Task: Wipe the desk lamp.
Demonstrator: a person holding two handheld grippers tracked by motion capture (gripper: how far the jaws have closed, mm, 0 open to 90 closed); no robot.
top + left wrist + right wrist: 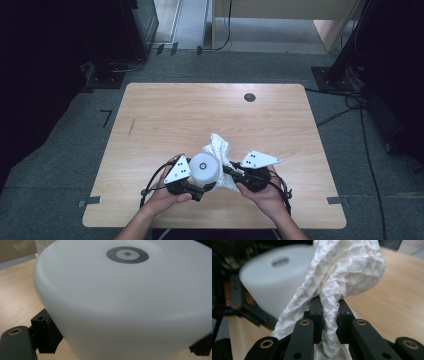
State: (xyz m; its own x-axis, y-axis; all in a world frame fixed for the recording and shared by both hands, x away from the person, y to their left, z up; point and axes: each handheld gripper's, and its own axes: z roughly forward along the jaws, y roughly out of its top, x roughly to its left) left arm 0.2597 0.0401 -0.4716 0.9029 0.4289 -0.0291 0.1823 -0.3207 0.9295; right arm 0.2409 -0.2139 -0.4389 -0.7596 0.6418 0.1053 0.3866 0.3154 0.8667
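Your left gripper [198, 190] holds the white cup [205, 168] near the front middle of the surface [165, 115], its jaws set wide around the lower wall, one on each side, as the left gripper view shows. The cup [125, 302] is upturned, with a grey ring mark on its flat top. Judge it light and fairly stiff, but smooth and tapered, so it may slip upward out of a loose grip; keep the jaws low on the wider part of the wall and press evenly. Whether the wall would dent under hard pressure cannot be told. To the right, the white foam net [220, 150] lies against the cup's side and rises behind it. Your right gripper [329, 312] has its jaws nearly closed, pinching a twisted strand of the net [344, 270]. Treat the net as very light, soft and stretchy: it will deform rather than resist, and a thin strand may tear or slide free. Take hold of a gathered, thicker fold near its open edge, and pull gently.
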